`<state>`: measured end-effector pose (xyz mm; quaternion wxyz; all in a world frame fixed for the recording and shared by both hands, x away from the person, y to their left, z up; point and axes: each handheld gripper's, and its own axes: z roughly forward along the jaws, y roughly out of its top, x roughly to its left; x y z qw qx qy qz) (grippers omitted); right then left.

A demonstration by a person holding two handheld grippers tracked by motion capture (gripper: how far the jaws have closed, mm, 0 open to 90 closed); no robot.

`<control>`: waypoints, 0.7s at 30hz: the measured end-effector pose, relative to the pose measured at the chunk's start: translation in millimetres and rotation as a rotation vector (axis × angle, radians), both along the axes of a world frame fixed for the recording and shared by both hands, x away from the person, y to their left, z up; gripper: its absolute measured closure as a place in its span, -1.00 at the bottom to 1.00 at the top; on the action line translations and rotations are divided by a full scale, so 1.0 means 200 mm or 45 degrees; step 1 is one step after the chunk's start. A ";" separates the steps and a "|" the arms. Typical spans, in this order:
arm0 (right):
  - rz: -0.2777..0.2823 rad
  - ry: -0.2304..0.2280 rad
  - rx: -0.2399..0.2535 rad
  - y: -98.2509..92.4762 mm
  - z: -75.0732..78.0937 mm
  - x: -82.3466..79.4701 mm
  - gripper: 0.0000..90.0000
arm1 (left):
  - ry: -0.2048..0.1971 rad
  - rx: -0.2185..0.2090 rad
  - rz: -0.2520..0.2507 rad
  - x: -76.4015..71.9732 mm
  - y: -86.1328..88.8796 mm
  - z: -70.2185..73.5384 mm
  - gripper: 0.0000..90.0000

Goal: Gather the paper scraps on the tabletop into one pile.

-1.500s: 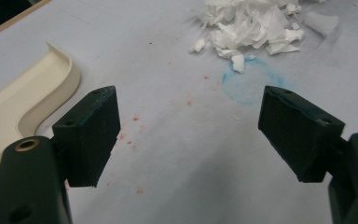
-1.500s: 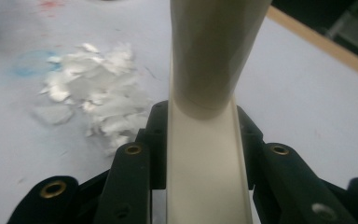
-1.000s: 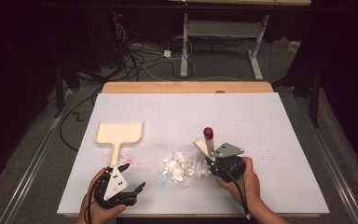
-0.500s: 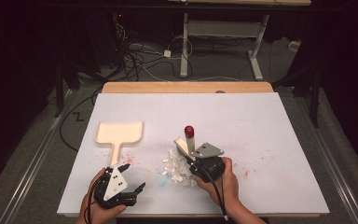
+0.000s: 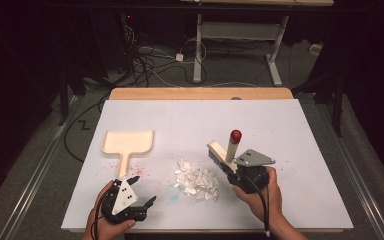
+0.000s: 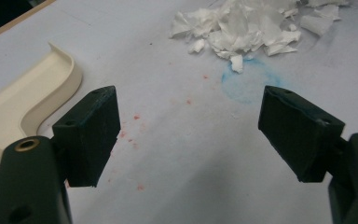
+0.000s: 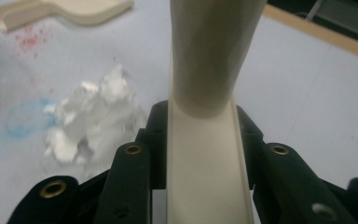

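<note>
At the near edge of the white table top (image 5: 305, 150), toward its left corner, the person's left hand (image 5: 107, 222) holds the left gripper (image 5: 139, 190) low over the sheet, its two black jaws spread wide apart with nothing between them; in the left gripper view only bare table and some red specks (image 6: 135, 135) lie in the gap, with a faint blue smudge (image 6: 247, 84) just beyond. Right of the middle, also close to the near edge, the right hand (image 5: 260, 192) holds the right gripper (image 7: 200, 154), whose jaws are closed tight on the cream handle of a brush (image 5: 227, 150). In the high view the brush handle rises at a tilt from the jaws to a red cap (image 5: 235, 135) at its top, while the bristle head sits low on the gripper's left side, next to the pile; whether the bristles touch the table cannot be told. Between the two grippers, slightly farther in from the near edge, lies a loose pile of torn white paper scraps (image 5: 196, 178), its right side just beside the brush head. Farther in on the left half of the table top rests a cream dustpan (image 5: 128, 142), flat on the sheet, its handle pointing toward the near edge and ending just short of the left gripper, well apart from the scraps. Beyond the sheet, a strip of bare wood (image 5: 200, 93) runs along the far edge of the table.
</note>
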<state>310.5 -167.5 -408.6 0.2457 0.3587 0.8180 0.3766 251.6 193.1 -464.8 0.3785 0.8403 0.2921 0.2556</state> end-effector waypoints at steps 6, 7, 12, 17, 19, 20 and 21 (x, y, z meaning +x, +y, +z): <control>0.050 0.081 -0.050 -0.10 -0.03 -0.07 0.51 | -0.006 -0.005 0.000 0.00 0.00 0.00 -0.55; 0.055 0.091 -0.044 -0.11 -0.02 -0.09 0.51 | -0.004 -0.004 -0.001 0.00 0.00 0.00 -0.55; 0.112 0.153 -0.028 -0.10 -0.05 -0.13 0.51 | -0.003 0.001 -0.010 0.00 -0.01 0.00 -0.55; 0.187 0.171 -0.011 0.03 -0.06 -0.13 0.52 | -0.003 0.005 -0.010 0.00 -0.01 0.00 -0.55; 0.209 0.163 -0.007 0.07 -0.06 -0.12 0.52 | -0.002 0.007 -0.012 0.00 -0.01 0.00 -0.55; 0.216 0.161 -0.006 0.09 -0.06 -0.11 0.52 | -0.001 0.006 -0.012 0.00 -0.01 0.00 -0.55; 0.221 0.156 -0.012 0.10 -0.05 -0.11 0.52 | 0.000 0.005 -0.010 0.00 0.00 0.00 -0.55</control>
